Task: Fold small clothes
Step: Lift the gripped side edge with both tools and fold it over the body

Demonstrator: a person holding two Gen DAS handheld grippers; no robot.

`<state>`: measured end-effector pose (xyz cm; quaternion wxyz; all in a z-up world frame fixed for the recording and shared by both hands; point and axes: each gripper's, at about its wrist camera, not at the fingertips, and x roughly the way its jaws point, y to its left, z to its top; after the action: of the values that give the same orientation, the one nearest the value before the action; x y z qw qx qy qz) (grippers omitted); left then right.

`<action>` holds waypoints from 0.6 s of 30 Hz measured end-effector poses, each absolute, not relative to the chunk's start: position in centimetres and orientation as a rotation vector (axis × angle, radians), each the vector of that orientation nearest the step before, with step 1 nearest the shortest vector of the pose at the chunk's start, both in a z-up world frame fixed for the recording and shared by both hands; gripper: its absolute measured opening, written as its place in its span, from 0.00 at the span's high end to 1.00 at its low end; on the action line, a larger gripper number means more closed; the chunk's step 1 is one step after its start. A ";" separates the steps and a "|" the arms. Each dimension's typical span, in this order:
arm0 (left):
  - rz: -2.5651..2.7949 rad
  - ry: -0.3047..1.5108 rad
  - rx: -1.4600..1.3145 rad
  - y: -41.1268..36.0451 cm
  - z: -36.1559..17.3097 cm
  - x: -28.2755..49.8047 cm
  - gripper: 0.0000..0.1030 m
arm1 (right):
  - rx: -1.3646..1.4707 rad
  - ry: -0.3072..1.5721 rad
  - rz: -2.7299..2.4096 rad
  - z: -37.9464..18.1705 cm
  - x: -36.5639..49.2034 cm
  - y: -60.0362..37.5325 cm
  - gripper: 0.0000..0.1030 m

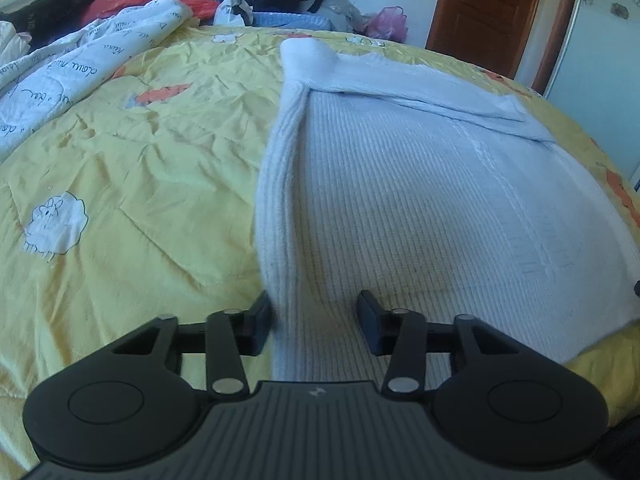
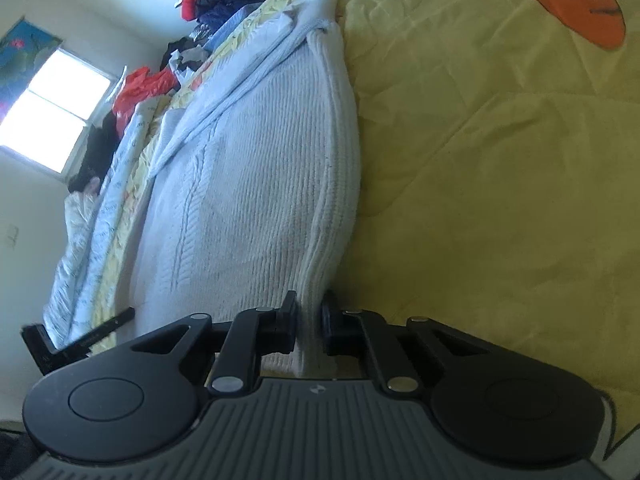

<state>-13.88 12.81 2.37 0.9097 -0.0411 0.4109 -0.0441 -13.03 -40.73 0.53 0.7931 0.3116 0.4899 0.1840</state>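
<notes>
Up close in the left wrist view, the white knit sweater (image 1: 400,200) lies on the yellow bed cover (image 1: 120,160); the left gripper (image 1: 316,320) has its jaws partly open astride the sweater's folded edge; the script-printed quilt (image 1: 80,64) is unreadable. Over in the right wrist view, the right gripper (image 2: 309,330) has its jaws clamped on the sweater's other edge

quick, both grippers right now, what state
left gripper: open, jaws astride the white knit sweater edge, not pinching.
right gripper: shut on the sweater's folded edge.

Left gripper (image 1: 314,322) part-open, right gripper (image 2: 308,330) clamped, both angled down
</notes>
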 end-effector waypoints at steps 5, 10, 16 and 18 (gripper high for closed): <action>-0.074 0.875 -0.156 14.1 3.2 -13.2 0.93 | 0.770 0.993 0.426 1.2 -13.3 -41.4 0.88; -0.150 0.839 -0.331 16.1 5.4 -12.0 0.93 | 0.883 0.884 0.484 3.4 -12.5 -42.7 0.88; -0.182 0.794 -0.517 18.2 6.8 -7.4 0.93 | 0.947 0.777 0.528 5.4 -8.1 -43.6 0.88; -0.192 0.773 -0.511 18.2 7.6 -5.5 0.93 | 0.952 0.740 0.540 6.1 -6.2 -43.6 0.88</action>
<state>-5.51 18.21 7.59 0.8902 -0.2461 0.3721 -0.0927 -6.24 -43.65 6.11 0.7896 0.4421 0.3436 0.2509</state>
